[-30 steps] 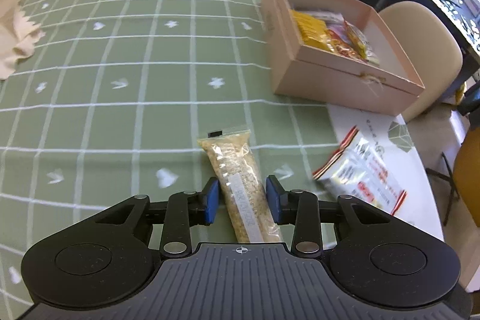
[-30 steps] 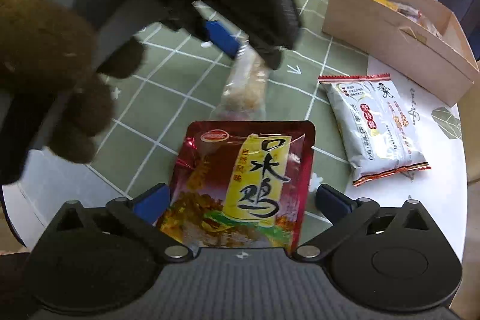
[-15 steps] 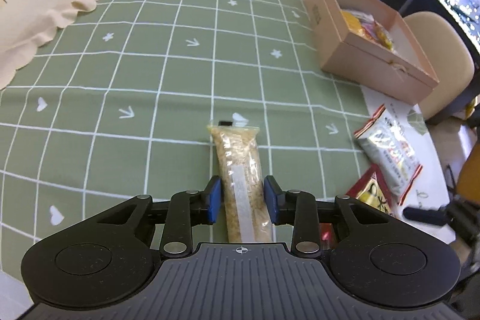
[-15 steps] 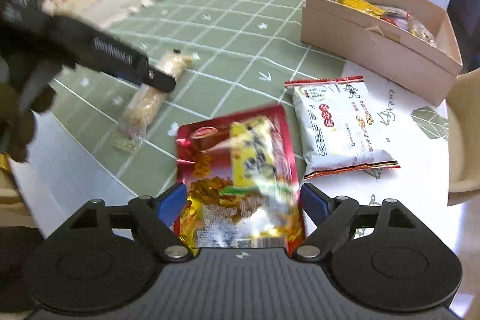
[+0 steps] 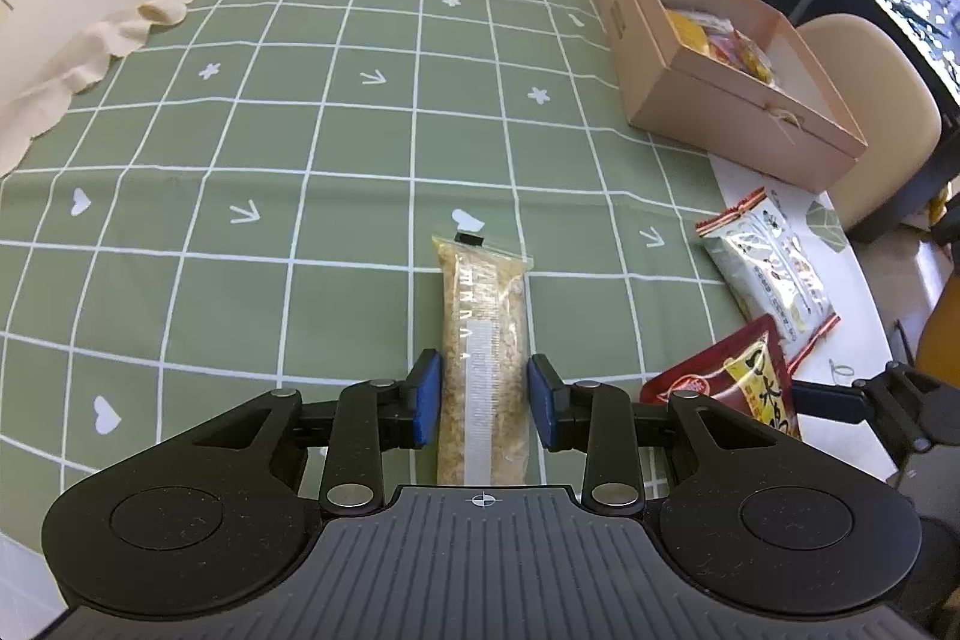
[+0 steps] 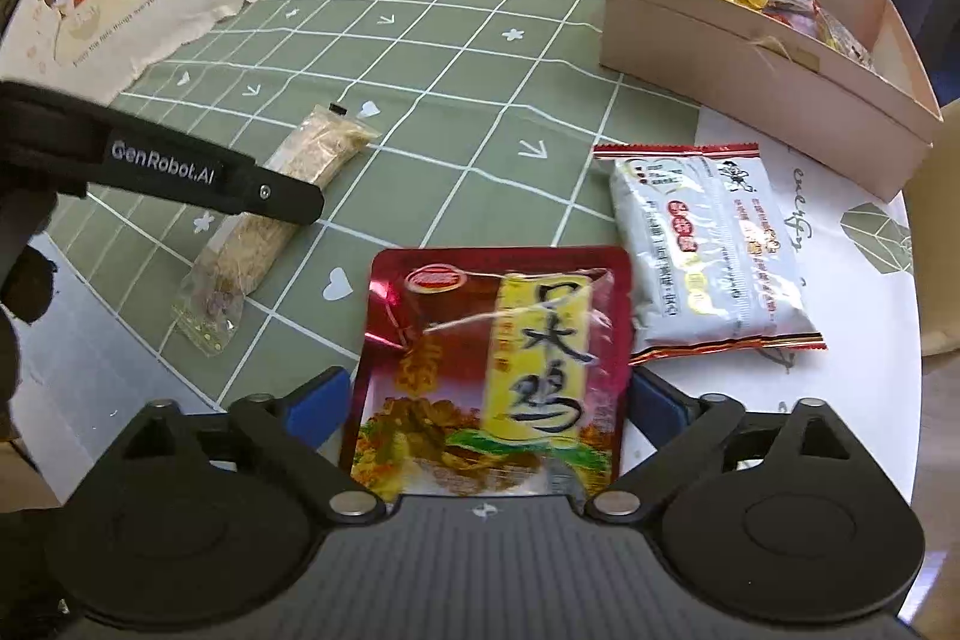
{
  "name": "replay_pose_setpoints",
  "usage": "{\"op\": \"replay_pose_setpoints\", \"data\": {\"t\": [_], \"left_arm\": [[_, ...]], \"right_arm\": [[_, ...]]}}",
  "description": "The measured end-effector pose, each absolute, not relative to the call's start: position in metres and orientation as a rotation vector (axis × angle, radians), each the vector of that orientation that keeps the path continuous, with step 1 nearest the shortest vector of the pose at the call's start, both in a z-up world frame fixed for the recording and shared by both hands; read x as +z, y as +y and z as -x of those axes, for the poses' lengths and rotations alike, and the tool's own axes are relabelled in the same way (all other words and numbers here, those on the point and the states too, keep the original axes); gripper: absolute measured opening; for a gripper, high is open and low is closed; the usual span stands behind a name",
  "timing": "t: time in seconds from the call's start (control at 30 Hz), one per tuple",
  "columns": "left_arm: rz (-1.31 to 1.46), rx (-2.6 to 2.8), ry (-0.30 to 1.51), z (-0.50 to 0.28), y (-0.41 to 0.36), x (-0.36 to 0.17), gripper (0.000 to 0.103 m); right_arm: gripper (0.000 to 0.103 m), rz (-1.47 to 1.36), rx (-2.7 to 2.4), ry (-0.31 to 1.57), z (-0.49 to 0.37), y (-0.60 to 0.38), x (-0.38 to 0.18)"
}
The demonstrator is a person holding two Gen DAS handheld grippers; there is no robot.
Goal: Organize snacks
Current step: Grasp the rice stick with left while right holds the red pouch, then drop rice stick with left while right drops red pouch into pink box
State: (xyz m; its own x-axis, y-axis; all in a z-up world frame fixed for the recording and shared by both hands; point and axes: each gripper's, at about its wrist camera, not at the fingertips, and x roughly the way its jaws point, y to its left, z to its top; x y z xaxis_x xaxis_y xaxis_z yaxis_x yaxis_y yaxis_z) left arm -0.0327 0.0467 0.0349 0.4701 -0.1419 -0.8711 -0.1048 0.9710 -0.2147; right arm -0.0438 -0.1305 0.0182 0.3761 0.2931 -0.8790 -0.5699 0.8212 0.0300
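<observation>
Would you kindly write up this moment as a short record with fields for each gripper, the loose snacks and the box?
left gripper: pads against the clear grain packet, which lies on the green tablecloth
right gripper: jaws opening, red pouch between them
loose snack: white packet on bare table, right of the pouch
box: open, far right, several snacks inside

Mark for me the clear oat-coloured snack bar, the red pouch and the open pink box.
clear snack bar (image 5: pixel 483 334), left wrist view, middle of the wrapper above the blue pads.
red pouch (image 6: pixel 498 370), right wrist view, centre of its printed front.
pink box (image 6: pixel 762 82), right wrist view, near side wall.
</observation>
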Motion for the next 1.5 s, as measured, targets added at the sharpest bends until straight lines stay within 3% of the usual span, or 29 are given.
{"op": "replay_pose_setpoints", "data": {"t": [0.1,0.2,0.27,0.47,0.63,0.97,1.13,1.43,1.5], "left_arm": [[0.245,-0.023,1.092,0.031,0.046,0.035,0.035],[0.229,-0.016,1.098,0.03,0.043,0.036,0.035],[0.241,-0.005,1.098,0.03,0.044,0.035,0.035],[0.256,-0.022,1.086,0.026,0.041,0.034,0.034],[0.389,-0.146,1.029,0.015,0.032,0.052,0.032],[0.31,-0.394,0.617,-0.097,-0.031,0.197,0.035],[0.312,-0.38,0.708,-0.139,-0.043,0.185,0.034],[0.458,-0.298,0.845,-0.078,-0.007,0.121,0.034],[0.513,-0.292,0.882,-0.066,-0.005,0.104,0.034]], "right_arm": [[0.101,0.309,0.57,1.038,0.042,-0.128,0.019],[0.088,0.275,0.59,1.044,0.037,-0.137,0.026],[0.072,0.263,0.596,1.041,0.035,-0.144,0.031],[0.065,0.197,0.611,0.983,0.034,-0.173,0.067],[0.064,0.138,0.56,0.886,0.028,-0.203,0.106],[0.064,0.109,0.339,0.772,0.006,-0.258,0.136],[0.064,0.078,0.308,0.757,0.004,-0.269,0.137],[0.065,0.039,0.343,0.646,-0.053,-0.269,0.193],[0.07,-0.014,0.357,0.625,-0.089,-0.265,0.215]]}}
